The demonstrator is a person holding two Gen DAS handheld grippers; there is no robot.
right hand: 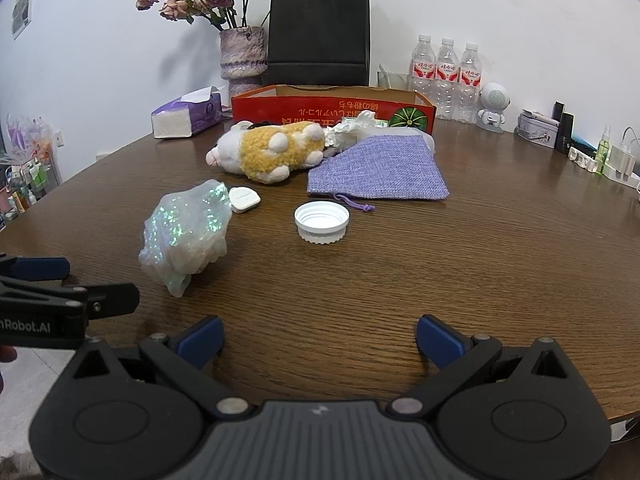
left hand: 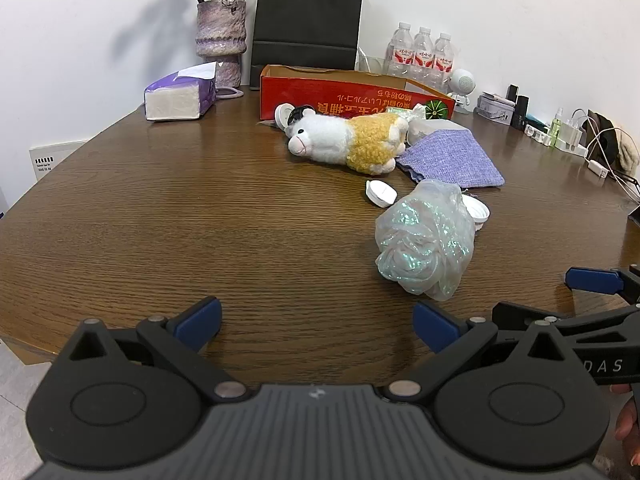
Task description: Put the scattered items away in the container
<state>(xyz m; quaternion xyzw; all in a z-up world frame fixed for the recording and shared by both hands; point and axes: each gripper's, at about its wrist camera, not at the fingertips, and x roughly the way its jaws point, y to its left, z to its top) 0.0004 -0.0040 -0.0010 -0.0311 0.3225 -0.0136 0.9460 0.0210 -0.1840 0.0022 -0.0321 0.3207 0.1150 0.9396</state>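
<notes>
Three water bottles [right hand: 446, 76], one plush toy [right hand: 268, 148]

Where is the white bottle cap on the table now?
In the right wrist view, the white bottle cap lies mid-table, open side up, just before the purple pouch, right of the iridescent bag.

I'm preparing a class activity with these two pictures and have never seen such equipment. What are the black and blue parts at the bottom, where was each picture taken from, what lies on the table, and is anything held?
No robot here: a person holds a hand-held two-finger clamp in each hand. Each clamp carries a wide-angle camera looking forward along its fingers. One picture comes from the left gripper, the other from the right gripper. Both stand open and hold nothing.

On the brown table lie a plush toy, a purple cloth pouch, a shimmery plastic bag, a white screw cap and a small white flat case. Behind them stands the open red cardboard box, likely the container.
</notes>
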